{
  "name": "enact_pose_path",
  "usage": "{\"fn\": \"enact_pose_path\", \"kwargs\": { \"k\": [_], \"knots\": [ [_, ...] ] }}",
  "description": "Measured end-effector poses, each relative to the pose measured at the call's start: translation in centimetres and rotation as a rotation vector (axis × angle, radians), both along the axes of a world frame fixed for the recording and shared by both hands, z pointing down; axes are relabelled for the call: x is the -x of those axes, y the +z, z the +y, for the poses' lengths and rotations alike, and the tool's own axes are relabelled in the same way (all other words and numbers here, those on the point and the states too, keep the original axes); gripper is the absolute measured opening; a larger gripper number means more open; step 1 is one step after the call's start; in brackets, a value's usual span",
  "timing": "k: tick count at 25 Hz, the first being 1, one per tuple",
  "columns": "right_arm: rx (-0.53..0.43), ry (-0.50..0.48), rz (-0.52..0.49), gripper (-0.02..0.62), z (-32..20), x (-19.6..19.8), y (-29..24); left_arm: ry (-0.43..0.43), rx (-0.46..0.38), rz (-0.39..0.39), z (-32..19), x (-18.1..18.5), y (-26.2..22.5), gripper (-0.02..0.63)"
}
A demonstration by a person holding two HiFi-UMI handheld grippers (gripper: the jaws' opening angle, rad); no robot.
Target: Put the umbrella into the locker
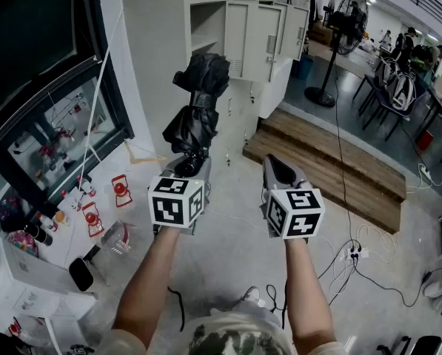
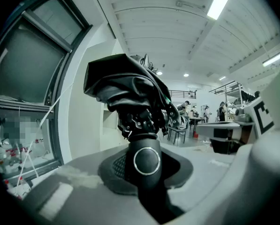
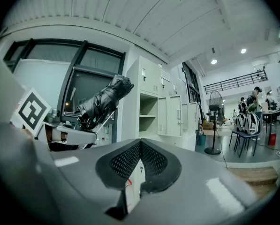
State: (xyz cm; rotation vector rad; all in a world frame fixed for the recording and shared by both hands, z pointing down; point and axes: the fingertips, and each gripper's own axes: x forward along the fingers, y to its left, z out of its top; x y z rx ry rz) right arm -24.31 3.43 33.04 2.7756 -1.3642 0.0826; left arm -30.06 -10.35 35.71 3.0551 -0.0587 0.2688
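Umbrella (image 1: 196,98) held up, short of the far locker (image 1: 239,39)
The left gripper (image 1: 191,167) clamps its handle; the right gripper (image 1: 278,170) is closed (empty). Next move: reach farther into the open compartment, seemingly bare from here.

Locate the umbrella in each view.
Head view: upper centre, umbrella held in the left gripper.
Left gripper view: centre, handle between the jaws.
Right gripper view: left of centre, tilted.
Shared landmark: the dark window to its left.
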Motion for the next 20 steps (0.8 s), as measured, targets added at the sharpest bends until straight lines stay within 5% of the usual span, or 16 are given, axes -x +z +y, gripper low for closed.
{"fn": "enact_pose_path", "kwargs": {
  "k": [10,20],
  "knots": [
    [0.019,0.013,-0.014,-0.002,-0.1,-2.0,1.3,0.023,0.008,0.001,-0.1,-2.6,0.5,0.084],
    [-0.001,0.043,-0.029,-0.002,1.2,-9.1,1.7,0.063,0.005,-0.007,1.2,-10.2,0.5,0.084]
  ]
}}
